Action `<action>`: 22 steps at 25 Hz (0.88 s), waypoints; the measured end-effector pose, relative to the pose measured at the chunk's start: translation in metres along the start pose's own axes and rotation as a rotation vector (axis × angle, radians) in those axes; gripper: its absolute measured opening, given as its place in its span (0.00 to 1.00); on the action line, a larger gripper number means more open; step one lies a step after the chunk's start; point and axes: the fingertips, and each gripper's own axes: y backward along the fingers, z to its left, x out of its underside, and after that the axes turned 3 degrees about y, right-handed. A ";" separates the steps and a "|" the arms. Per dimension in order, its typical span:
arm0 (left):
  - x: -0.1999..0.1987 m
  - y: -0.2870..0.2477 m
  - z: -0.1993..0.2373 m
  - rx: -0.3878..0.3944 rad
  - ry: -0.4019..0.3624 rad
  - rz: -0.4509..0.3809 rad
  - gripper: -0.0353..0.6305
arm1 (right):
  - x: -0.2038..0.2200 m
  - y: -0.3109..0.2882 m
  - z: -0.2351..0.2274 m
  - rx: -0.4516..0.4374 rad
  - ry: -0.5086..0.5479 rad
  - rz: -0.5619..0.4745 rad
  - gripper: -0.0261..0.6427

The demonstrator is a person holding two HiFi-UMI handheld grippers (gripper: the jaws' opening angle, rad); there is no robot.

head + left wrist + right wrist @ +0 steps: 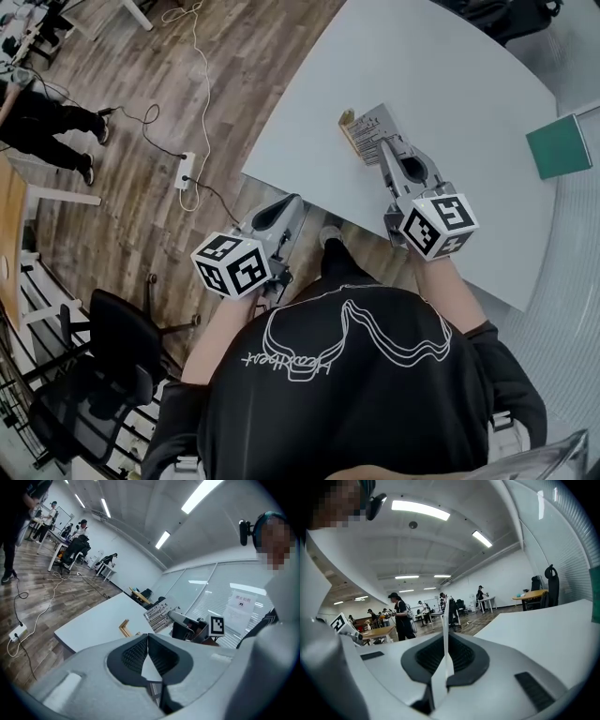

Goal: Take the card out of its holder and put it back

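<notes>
The right gripper (385,147) reaches out over the pale grey tabletop (450,84), its jaws clamped on the near edge of a white rectangular card covered in rows of black print (368,127); in the right gripper view the card (445,616) stands edge-on as a thin upright white blade, pinched between the two dark ribbed pads (461,656). The small light wooden card holder (347,119) lies on the table just past the card's far left corner, ahead and to the left of this gripper's tips; in the left gripper view the holder (124,627) sits flat on the surface, and the card (159,615) looks raised and apart from it, out of the slot.

The left gripper (289,202) hangs off the near edge of the table, low and close to the person's body, well to the left of the right gripper; its jaws are pressed together with nothing between them (148,637).

A flat green rectangular block (559,145) rests on the table well off to the right of the right gripper; a white power strip (186,170) lies on the wooden floor beyond the left gripper.
</notes>
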 end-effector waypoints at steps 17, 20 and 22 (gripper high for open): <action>0.025 0.068 -0.055 0.078 -0.072 -0.053 0.07 | 0.026 0.108 0.061 -0.020 -0.046 -0.001 0.07; 0.030 0.079 -0.059 0.087 -0.086 -0.066 0.07 | 0.034 0.120 0.075 -0.028 -0.042 -0.004 0.07; 0.035 0.084 -0.059 0.090 -0.086 -0.070 0.07 | 0.042 0.125 0.083 -0.030 -0.048 -0.002 0.07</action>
